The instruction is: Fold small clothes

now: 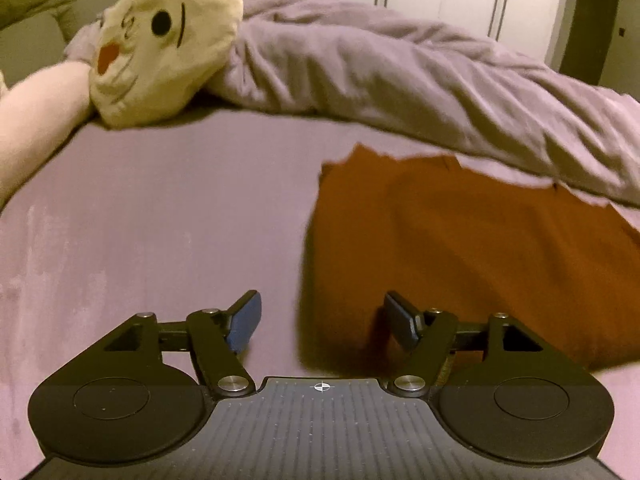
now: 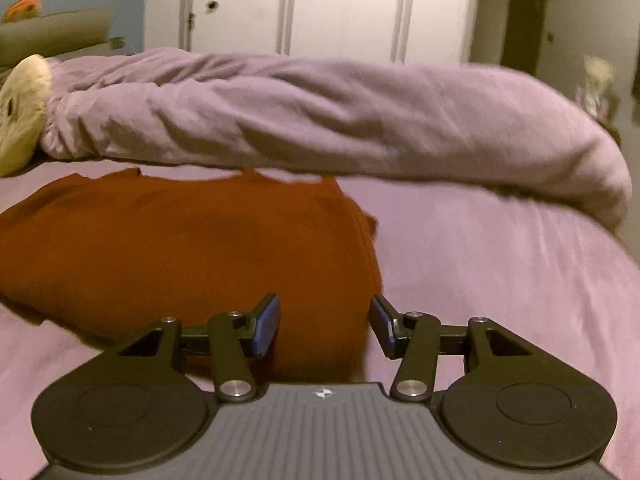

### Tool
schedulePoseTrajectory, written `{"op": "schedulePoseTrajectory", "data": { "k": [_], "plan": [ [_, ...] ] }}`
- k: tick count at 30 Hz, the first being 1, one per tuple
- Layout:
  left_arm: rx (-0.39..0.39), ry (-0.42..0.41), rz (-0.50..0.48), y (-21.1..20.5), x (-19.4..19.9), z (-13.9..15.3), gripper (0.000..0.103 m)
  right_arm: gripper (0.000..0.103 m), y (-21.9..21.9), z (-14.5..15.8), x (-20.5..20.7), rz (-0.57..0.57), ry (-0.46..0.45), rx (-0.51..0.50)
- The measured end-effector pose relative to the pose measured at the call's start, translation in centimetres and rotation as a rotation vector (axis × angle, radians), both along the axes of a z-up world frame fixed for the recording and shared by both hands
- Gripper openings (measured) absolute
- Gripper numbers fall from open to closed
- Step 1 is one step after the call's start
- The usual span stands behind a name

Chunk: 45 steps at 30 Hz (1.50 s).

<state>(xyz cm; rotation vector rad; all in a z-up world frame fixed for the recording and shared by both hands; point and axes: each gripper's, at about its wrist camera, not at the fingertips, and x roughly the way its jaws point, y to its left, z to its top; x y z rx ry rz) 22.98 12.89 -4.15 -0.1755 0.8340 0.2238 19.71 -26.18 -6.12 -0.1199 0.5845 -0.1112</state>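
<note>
- Rust-orange cloth garment (image 1: pixel 460 248), lying flat and folded on the mauve bed sheet (image 1: pixel 168 208), fills the right half of the left wrist view and the left half of the right wrist view (image 2: pixel 192 248).
- Its far edge is uneven, with small notches, and runs just beside the long rumpled lilac duvet (image 1: pixel 400 76); in the left wrist view the duvet's hem overlaps the garment's far right corner.
- Left gripper (image 1: pixel 322 322) hangs over the garment's near left corner, jaws released and wide apart; the corner's edge shows in the gap, and no pad presses on it.
- Right gripper (image 2: pixel 325 328) hangs over the garment's near right corner, jaws also released, a narrower gap, with cloth seen between them but not pinched.
- Bare sheet lies open to the left of the garment in the left wrist view and to its right in the right wrist view (image 2: pixel 500 264).
- Cream plush toy with a black eye and orange mouth (image 1: pixel 160 44) rests at the far left, well apart from the garment.
- White wardrobe doors (image 2: pixel 340 4) stand beyond the duvet.
- Both views are somewhat blurred.
</note>
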Motion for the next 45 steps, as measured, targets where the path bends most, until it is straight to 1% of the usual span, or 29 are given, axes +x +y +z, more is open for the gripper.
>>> {"op": "schedulePoseTrajectory", "data": {
  "k": [3,7,10,11,12,13,14,15,17,18,20,23,24,25,26,27,28,29,30,32,33,35,36,37,38,40,41,43,45],
  "plan": [
    [-0.032,0.011,0.005,-0.1,-1.0,-0.3,0.074,0.049,-1.3,-0.1,-0.3,-0.052,0.020,0.074],
    [-0.072,0.014,-0.004,-0.1,-0.8,-1.0,0.074,0.049,-2.4,-0.2,-0.5,-0.064,0.056,0.204],
    [-0.097,0.023,-0.002,0.1,-0.2,-1.7,0.072,0.049,-2.4,-0.8,0.3,-0.049,0.080,0.218],
    [-0.111,0.025,-0.002,0.2,0.0,-1.8,0.069,0.043,-2.5,-1.0,0.5,-0.041,0.085,0.239],
    [-0.124,0.030,-0.002,0.3,0.1,-2.0,0.066,0.031,-2.6,-1.1,0.5,-0.032,0.088,0.263],
    [-0.133,0.034,-0.005,0.3,0.3,-2.1,0.057,0.029,-2.7,-1.2,0.5,-0.019,0.096,0.288],
    [-0.137,0.035,-0.011,0.3,0.5,-2.1,0.050,0.026,-2.7,-1.2,0.6,-0.018,0.095,0.290],
    [-0.137,0.034,-0.022,0.3,0.6,-2.1,0.045,0.021,-2.7,-1.1,0.5,-0.008,0.090,0.283],
    [-0.093,0.032,-0.030,-0.2,0.9,-1.9,0.034,0.018,-2.6,-0.9,0.4,0.011,0.078,0.250],
    [-0.072,0.031,-0.034,-0.3,1.0,-1.8,0.033,0.017,-2.5,-0.8,0.3,0.008,0.073,0.220],
    [-0.054,0.034,-0.020,-0.3,1.3,-1.7,0.026,0.016,-2.2,-0.8,0.1,-0.009,0.059,0.152],
    [-0.055,0.034,0.019,0.2,1.5,-1.7,0.023,0.013,-1.8,-1.0,0.2,-0.061,0.046,0.043],
    [-0.059,0.039,0.027,0.3,1.5,-1.7,0.023,0.008,-1.9,-1.2,0.3,-0.090,0.046,0.009],
    [-0.068,0.042,0.028,0.4,1.4,-1.6,0.027,0.008,-2.2,-1.6,0.7,-0.122,0.070,-0.016],
    [-0.064,0.046,0.027,0.5,1.4,-1.5,0.036,0.008,-2.8,-2.1,1.2,-0.151,0.127,-0.011],
    [-0.048,0.043,0.029,0.5,1.2,-1.4,0.041,0.008,-3.5,-2.1,1.0,-0.156,0.131,0.031],
    [-0.032,0.038,0.034,0.6,1.0,-1.3,0.052,0.008,-3.9,-1.6,0.4,-0.158,0.112,0.061],
    [-0.030,0.038,0.044,0.9,0.8,-1.3,0.059,0.009,-4.0,-1.2,-0.1,-0.154,0.101,0.060],
    [-0.048,0.036,0.052,1.4,0.6,-1.3,0.059,0.009,-3.9,-0.8,-0.8,-0.146,0.085,0.049],
    [-0.151,0.031,0.060,2.5,0.0,-1.4,0.062,0.010,-3.3,0.0,-2.1,-0.131,0.051,0.043],
    [-0.223,0.026,0.063,3.0,-0.3,-1.6,0.063,0.011,-3.1,0.2,-2.6,-0.123,0.040,0.052],
    [-0.346,0.001,0.062,3.8,-0.8,-1.7,0.069,0.015,-2.2,0.4,-3.3,-0.086,0.037,0.096],
    [-0.380,-0.011,0.058,3.9,-0.9,-1.7,0.071,0.015,-1.5,0.6,-3.5,-0.065,0.033,0.110],
    [-0.393,-0.024,0.057,3.9,-0.9,-1.5,0.077,0.015,-0.7,0.7,-3.4,-0.041,0.025,0.117],
    [-0.386,-0.034,0.060,3.8,-0.7,-1.4,0.081,0.015,0.2,0.8,-3.2,-0.012,0.016,0.124],
    [-0.391,-0.033,0.056,3.5,0.1,-1.5,0.084,0.019,2.3,0.9,-2.4,0.049,0.010,0.144],
    [-0.409,-0.030,0.050,3.4,0.5,-1.7,0.087,0.020,3.4,0.8,-1.6,0.071,0.016,0.152],
    [-0.448,-0.017,0.037,3.2,1.6,-2.3,0.090,0.020,5.7,0.7,-0.3,0.127,0.013,0.169],
    [-0.452,-0.005,0.018,2.9,2.6,-2.8,0.093,0.020,7.8,0.5,1.0,0.167,0.018,0.178]
  ]
}}
